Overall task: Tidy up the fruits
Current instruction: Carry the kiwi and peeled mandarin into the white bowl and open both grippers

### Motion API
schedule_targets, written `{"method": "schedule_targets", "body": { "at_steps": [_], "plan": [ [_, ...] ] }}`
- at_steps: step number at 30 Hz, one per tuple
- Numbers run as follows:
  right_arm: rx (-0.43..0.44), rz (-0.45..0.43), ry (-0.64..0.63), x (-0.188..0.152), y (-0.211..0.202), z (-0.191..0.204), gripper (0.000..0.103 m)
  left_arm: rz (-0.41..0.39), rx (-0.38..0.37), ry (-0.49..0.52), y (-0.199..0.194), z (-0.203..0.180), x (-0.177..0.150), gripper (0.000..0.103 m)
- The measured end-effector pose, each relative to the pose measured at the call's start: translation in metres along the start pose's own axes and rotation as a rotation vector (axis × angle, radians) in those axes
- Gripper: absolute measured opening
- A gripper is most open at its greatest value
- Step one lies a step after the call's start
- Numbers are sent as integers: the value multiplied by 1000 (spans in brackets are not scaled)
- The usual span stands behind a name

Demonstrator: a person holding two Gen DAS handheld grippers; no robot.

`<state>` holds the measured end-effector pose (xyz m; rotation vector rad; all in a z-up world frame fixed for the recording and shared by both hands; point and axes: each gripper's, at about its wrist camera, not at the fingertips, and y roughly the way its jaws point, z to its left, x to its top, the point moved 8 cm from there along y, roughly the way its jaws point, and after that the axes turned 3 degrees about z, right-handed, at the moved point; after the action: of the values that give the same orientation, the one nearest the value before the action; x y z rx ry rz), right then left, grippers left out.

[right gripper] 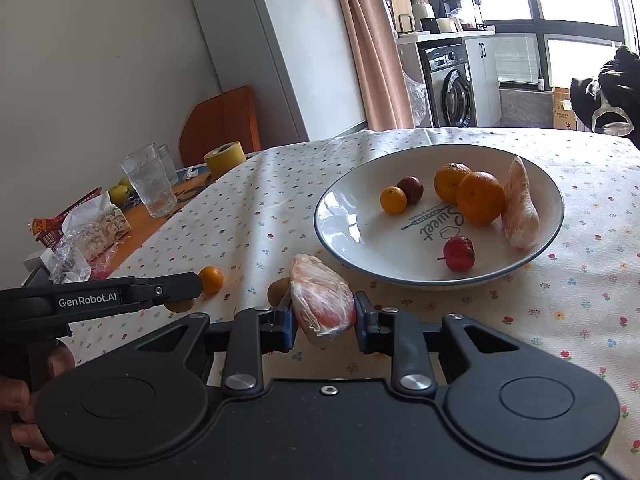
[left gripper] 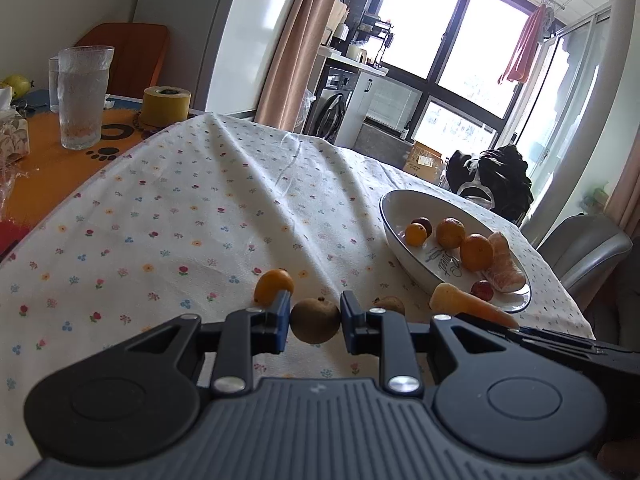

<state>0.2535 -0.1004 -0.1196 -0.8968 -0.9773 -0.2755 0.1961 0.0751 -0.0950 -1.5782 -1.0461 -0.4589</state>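
While both grippers are loaded, the step in hand is judged to be transfer of loose fruit from the tablecloth (left gripper: pixel 200 200) to the bowl (right gripper: pixel 552 216). The left gripper (left gripper: pixel 315 322) is closed on a brown round fruit (left gripper: pixel 315 321), both blue pads touching its sides, low over the cloth and well short of the bowl. The right gripper (right gripper: pixel 325 316) is clamped on a peeled citrus segment (right gripper: pixel 320 300), held near the bowl's near rim but not yet over it. The bowl already holds two oranges, a small orange fruit, a dark red fruit, a small red fruit with a stem and a second peeled segment (right gripper: pixel 518 204). Next move, as a judgement: carry the segment over the rim and release it on a bare part of the bowl floor with light pressure, since the soft flesh will deform; then bring the brown fruit across. Outstanding items on the cloth are a small orange (left gripper: pixel 274 286) and another brown fruit (left gripper: pixel 390 303). The left wrist view alone shows the brown fruit seated squarely between the pads, and the bowl's far wall edge-on. The right wrist view alone shows the bowl floor with its printed lettering, the free space there, and a person's hand (right gripper: pixel 24 400) on the left gripper's handle.
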Motion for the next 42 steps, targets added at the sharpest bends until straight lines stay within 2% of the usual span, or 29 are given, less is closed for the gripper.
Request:
{"method": "schedule_targets", "body": {
  "at_steps": [10, 20, 42],
  "plan": [
    [-5, -52, 0, 20, -18, -7, 26, -13, -28, 36, 0, -24, 9, 25],
    [-29, -87, 21, 33, -25, -33, 26, -17, -40, 84, 10, -49, 19, 25],
    [-38, -80, 50, 73, 9, -72, 26, 6, -47, 148, 59, -92, 52, 25]
  ]
}}
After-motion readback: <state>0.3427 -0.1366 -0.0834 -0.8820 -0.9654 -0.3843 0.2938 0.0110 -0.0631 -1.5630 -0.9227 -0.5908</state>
